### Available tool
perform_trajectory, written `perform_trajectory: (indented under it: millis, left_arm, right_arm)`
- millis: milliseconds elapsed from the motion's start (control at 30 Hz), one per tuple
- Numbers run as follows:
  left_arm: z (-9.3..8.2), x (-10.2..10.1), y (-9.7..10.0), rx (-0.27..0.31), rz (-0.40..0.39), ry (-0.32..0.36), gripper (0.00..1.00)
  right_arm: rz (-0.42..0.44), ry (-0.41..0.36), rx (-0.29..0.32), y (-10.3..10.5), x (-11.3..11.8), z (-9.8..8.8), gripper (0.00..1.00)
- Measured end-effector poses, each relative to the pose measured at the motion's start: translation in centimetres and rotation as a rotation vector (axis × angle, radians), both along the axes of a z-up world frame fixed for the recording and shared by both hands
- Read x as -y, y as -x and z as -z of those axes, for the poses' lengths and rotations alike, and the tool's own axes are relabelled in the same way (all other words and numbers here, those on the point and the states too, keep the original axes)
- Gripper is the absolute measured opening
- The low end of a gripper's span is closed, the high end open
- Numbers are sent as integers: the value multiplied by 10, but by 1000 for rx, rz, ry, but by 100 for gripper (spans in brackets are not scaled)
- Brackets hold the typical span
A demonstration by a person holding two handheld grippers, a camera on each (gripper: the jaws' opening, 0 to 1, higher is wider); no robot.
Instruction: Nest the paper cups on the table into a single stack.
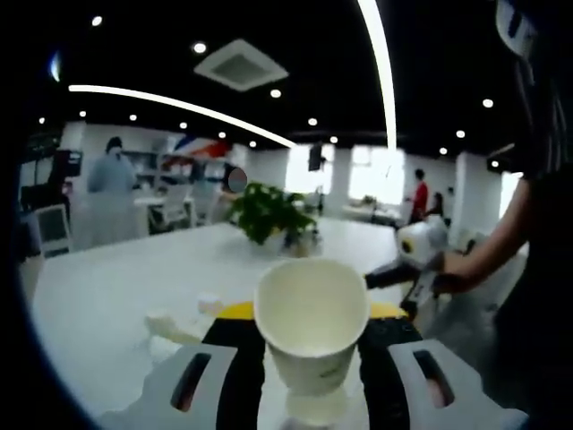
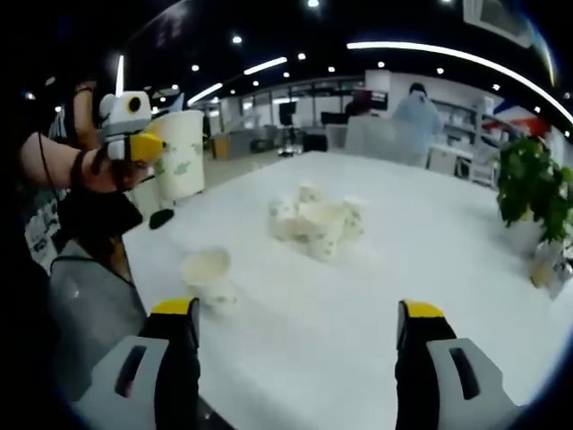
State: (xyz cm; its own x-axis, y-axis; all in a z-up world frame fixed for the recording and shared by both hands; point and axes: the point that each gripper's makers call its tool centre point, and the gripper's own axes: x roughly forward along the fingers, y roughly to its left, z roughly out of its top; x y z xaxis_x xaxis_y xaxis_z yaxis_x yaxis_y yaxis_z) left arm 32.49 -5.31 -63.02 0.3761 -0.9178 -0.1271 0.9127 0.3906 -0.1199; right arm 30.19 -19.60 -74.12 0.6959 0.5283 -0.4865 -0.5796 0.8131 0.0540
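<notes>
White table [image 2: 430, 251], paper cup [image 1: 311, 327] between left tongs [image 1: 312, 358].

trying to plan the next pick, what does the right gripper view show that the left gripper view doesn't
Right gripper view: a cluster of paper cups lying mid-table, a single cup standing nearer, and the open right hand-held gripper holding nothing.

Left gripper view: the held cup's open mouth close up between the left hand-held gripper's jaws, and small white bits on the table.

Both: the white table, the potted plant, and the held cup.
</notes>
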Motion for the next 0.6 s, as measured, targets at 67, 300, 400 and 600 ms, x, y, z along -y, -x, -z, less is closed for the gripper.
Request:
perform_trajectory:
  millis: [67, 300, 400, 600]
  left_arm:
    - [3, 2, 2, -11, 2, 4, 38]
    - [11, 9, 8, -8, 18, 8, 39]
    - [17, 10, 8, -12, 14, 4, 39]
    - [33, 9, 9, -15, 5, -10, 40]
  right_arm:
    - [2, 0, 1, 0, 0, 0, 89]
    - [2, 4, -1, 1, 1, -1, 89]
    - [3, 6, -1, 1, 2, -1, 89]
    - [5, 9, -12, 5, 4, 2, 89]
